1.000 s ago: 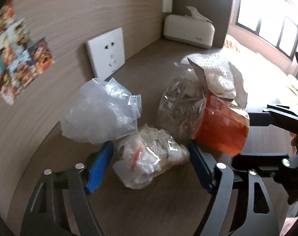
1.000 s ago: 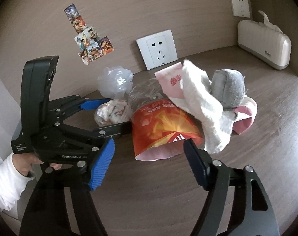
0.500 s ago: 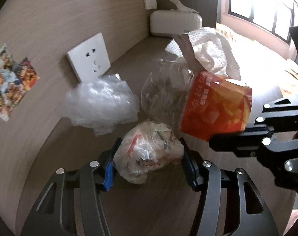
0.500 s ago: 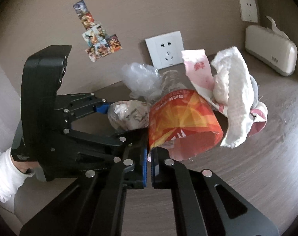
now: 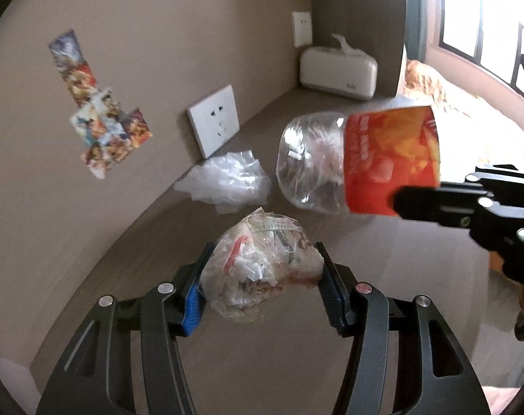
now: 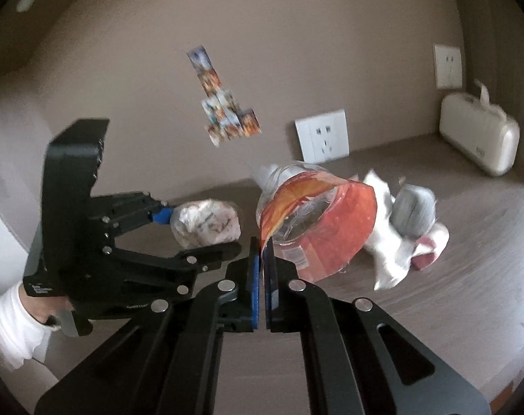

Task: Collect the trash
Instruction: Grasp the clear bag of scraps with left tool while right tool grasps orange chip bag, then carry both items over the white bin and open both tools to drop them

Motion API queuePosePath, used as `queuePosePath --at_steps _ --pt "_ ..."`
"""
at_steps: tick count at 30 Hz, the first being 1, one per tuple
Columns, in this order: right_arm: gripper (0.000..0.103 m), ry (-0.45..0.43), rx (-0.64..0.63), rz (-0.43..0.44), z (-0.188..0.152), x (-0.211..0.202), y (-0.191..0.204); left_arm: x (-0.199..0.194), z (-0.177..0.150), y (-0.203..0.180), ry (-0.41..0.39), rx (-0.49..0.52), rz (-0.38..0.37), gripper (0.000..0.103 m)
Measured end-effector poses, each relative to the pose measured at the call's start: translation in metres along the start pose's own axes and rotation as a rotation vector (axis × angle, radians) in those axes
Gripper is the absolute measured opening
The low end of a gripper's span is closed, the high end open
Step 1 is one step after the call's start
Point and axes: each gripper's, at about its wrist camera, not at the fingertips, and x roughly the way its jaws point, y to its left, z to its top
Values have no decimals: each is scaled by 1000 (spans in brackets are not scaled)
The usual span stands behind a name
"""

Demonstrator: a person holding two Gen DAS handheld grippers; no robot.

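Note:
My left gripper [image 5: 262, 287] is shut on a clear bag of paper scraps [image 5: 262, 263] and holds it above the wooden counter [image 5: 248, 363]; the bag also shows in the right wrist view [image 6: 206, 221]. My right gripper [image 6: 262, 269] is shut on the edge of an orange snack bag [image 6: 324, 228] with a clear plastic bottle inside, lifted off the counter; the snack bag also shows in the left wrist view [image 5: 390, 159]. A crumpled clear plastic bag [image 5: 227, 180] lies by the wall. A white paper towel with a grey lump [image 6: 407, 224] lies on the counter.
A white tissue box [image 5: 338, 72] stands in the far corner. A wall socket [image 5: 213, 121] and stickers [image 5: 103, 128] are on the wall. A window [image 5: 486, 27] is at the right.
Both grippers closed from open, the left on the scrap bag, the right on the orange snack bag. Both have lifted their loads off the counter, leaving the paper towel behind.

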Motion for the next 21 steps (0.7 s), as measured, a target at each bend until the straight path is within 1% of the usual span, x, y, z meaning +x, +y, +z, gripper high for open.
queuePosePath --at_steps 4,5,7,10,14,16,21 --pt "3 -43 -15 -8 5 -41 0 -26 8 -22 -31 12 1 55" --pt "3 -50 -14 -14 6 -48 -1 -34 12 -33 -41 24 -1 55" --pt "3 -73 -13 -43 5 -75 -8 -43 19 -51 -55 42 -13 55" --pt "3 -94 0 -92 0 -110 -23 -51 31 -85 -74 73 -52 55" --pt "3 -111 34 -176 -15 -161 -48 -54 48 -144 -95 134 -122 55" --pt "3 -106 65 -232 -28 -186 -65 -53 52 -171 -98 164 -161 55" --pt "3 -89 149 -333 -65 -230 -103 -38 54 -255 -76 252 -280 55"
